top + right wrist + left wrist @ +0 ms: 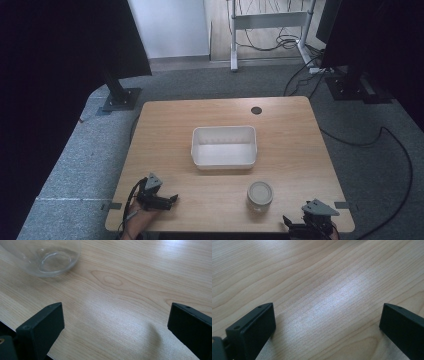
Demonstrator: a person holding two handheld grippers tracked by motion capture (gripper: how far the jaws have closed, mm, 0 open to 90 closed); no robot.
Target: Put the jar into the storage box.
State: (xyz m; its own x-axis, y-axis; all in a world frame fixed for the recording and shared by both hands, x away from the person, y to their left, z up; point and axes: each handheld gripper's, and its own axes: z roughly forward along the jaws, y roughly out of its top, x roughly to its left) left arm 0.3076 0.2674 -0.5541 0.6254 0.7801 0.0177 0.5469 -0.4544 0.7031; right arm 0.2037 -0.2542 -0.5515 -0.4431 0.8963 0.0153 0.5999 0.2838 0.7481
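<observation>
Wooden table point(300, 150) carries everything, with grey carpet around it. Nearest, at the front edge, the left gripper point(172, 199) rests with jaws spread wide and nothing between them. The right gripper point(287, 222), at the front right corner, is also spread and empty. Just beside it stands the glass jar point(260, 195), upright, with its lid on. Farther, at the centre, sits the white tub point(224, 157), empty. I judge that the smooth glass may slip or tip if the jaws close off-centre, because the jar stands near the table edge.
</observation>
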